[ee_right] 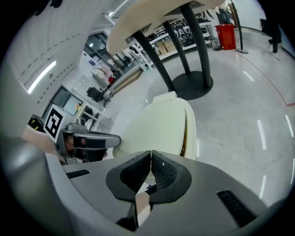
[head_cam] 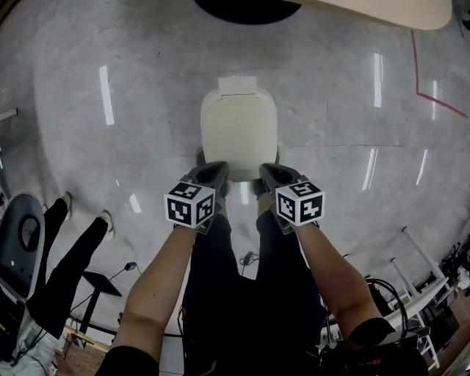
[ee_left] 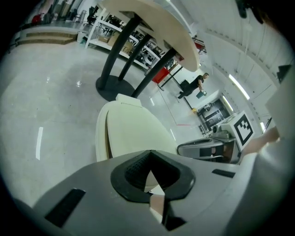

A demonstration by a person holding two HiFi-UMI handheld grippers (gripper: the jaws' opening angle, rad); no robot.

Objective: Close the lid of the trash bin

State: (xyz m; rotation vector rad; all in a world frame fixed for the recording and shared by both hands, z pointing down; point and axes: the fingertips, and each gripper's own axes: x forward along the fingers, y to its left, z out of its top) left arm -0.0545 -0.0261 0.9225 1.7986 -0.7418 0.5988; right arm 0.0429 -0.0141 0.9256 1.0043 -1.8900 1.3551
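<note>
Cream plastic filled the middle of what we looked down on: the trash bin stood on the pale grey floor, just ahead of where we stood, and its lid lay flat, or all but flat, over the opening. Each gripper view showed only a thin dark seam between lid and rim along the bin's side, so we couldn't say whether it was fully seated. Beyond the bin stood a table with a black foot.

We held the left gripper and the right gripper side by side over the bin's near edge, one toward each near corner. Whether either touched the lid we couldn't tell. On both, the jaws were drawn together, ribbed pads meeting at the tips, with nothing between them.

We judged the closing to be at its end, or very nearly. If the seam meant the lid was sitting high, the next move called for a short, even press downward with the closed tips on the bin's near edge. If not, it called only for lifting both grippers clear of the bin.
</note>
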